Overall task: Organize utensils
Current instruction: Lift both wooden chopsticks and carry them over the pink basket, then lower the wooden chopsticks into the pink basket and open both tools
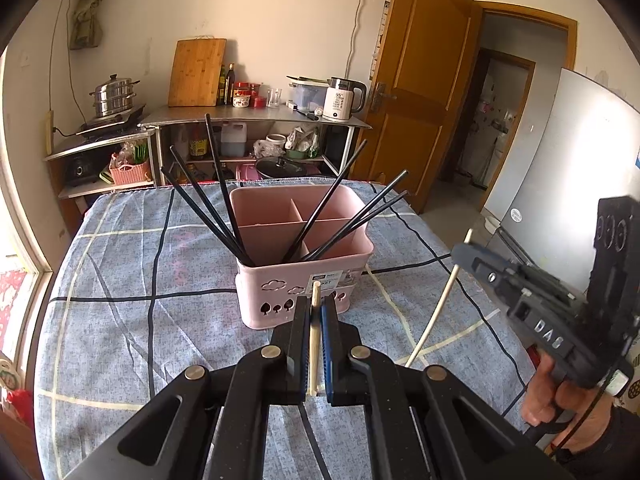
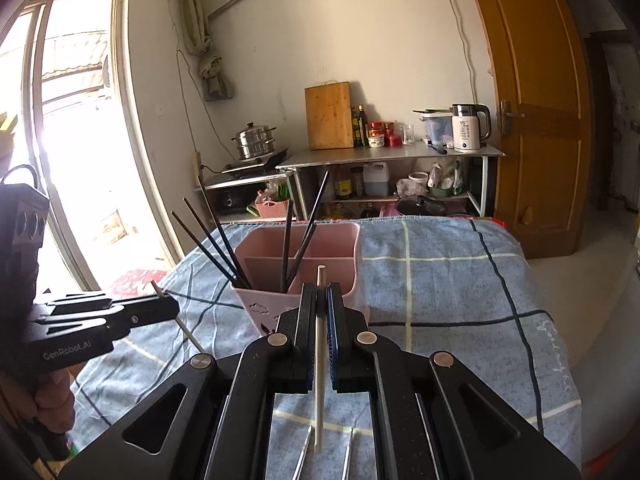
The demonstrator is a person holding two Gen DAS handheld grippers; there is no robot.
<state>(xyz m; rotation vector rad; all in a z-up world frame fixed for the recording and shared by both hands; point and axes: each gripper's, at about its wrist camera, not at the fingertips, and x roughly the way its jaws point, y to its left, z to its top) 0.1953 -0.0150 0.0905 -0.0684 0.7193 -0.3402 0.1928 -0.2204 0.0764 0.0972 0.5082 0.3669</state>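
Two pale chopsticks, one pinched in our left gripper (image 1: 315, 312), one in our right gripper (image 2: 321, 300), just before the pink caddy (image 1: 280, 276).

Home kitchen corner. Against the back wall: metal shelf table (image 1: 256, 117) carrying a bamboo cutting board (image 1: 196, 72), electric kettle (image 1: 343, 98), oil bottles (image 1: 226, 85) and jars. At its left, steel steamer pot (image 1: 114, 95) on a cooktop. Wooden door (image 1: 424, 88) at right, refrigerator (image 1: 560, 168) beyond. Checked cloth table (image 1: 120, 280) in foreground.
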